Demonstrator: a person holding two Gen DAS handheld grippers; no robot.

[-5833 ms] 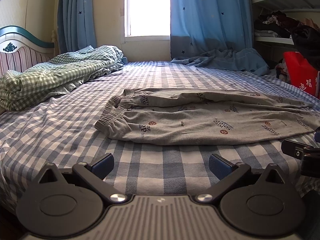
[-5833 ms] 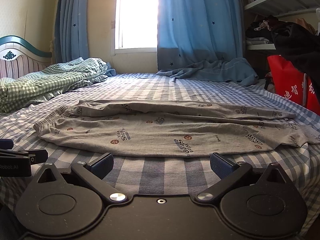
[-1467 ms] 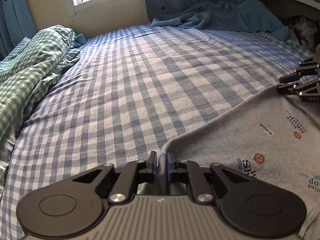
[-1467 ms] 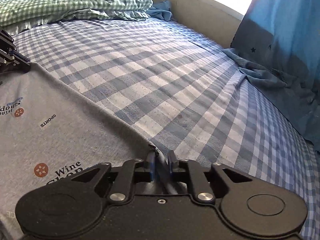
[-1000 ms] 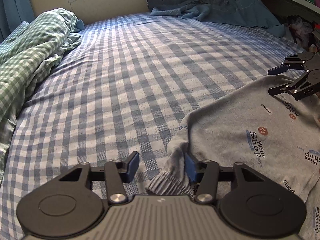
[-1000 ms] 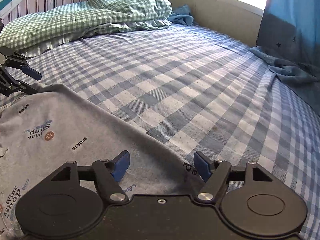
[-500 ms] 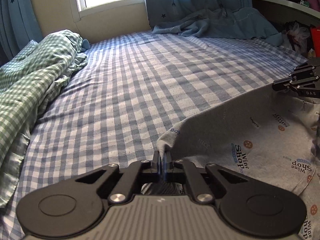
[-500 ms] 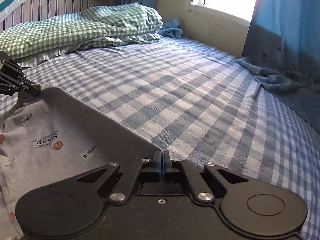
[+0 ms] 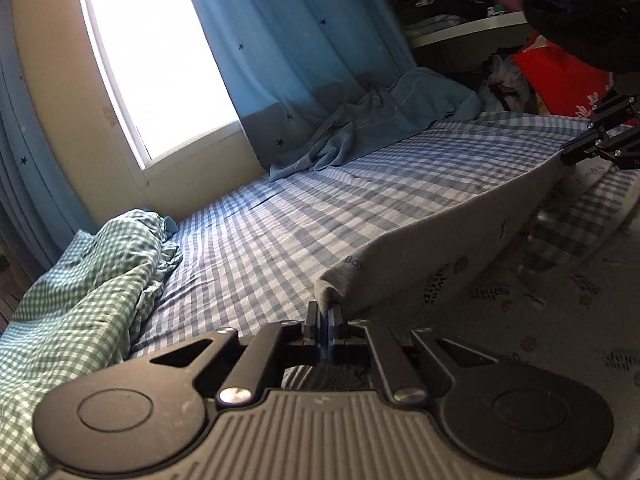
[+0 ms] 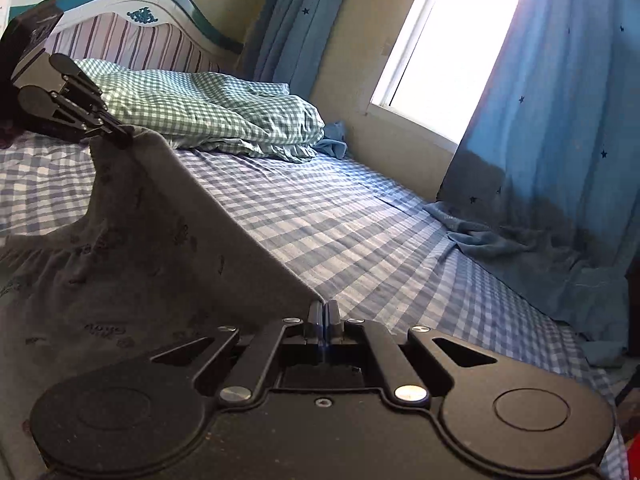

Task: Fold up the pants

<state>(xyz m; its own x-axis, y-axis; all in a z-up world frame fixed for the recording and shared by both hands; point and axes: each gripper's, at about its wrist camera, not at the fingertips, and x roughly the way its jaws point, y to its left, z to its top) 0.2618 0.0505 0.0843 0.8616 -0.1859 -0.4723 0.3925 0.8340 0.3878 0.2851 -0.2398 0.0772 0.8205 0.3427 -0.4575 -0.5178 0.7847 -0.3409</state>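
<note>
The grey printed pants (image 9: 460, 236) hang stretched between my two grippers above the blue checked bed (image 9: 320, 208). My left gripper (image 9: 324, 316) is shut on one end of the top edge. My right gripper (image 10: 322, 312) is shut on the other end of the pants (image 10: 152, 216). In the left wrist view the right gripper (image 9: 568, 156) shows at the far right, pinching the cloth. In the right wrist view the left gripper (image 10: 122, 136) shows at the upper left, pinching the cloth. The lower part of the pants droops toward the bed.
A green checked duvet (image 9: 80, 280) lies bunched at the head of the bed (image 10: 208, 112). Blue curtains (image 9: 300, 60) hang by the window, their ends pooled on the bed. Shelves with clothes and a red bag (image 9: 560, 76) stand at the right.
Both grippers opened a second ago, shut again on the pants' edge, and have since lifted it off the bed, so the cloth is taut between them.
</note>
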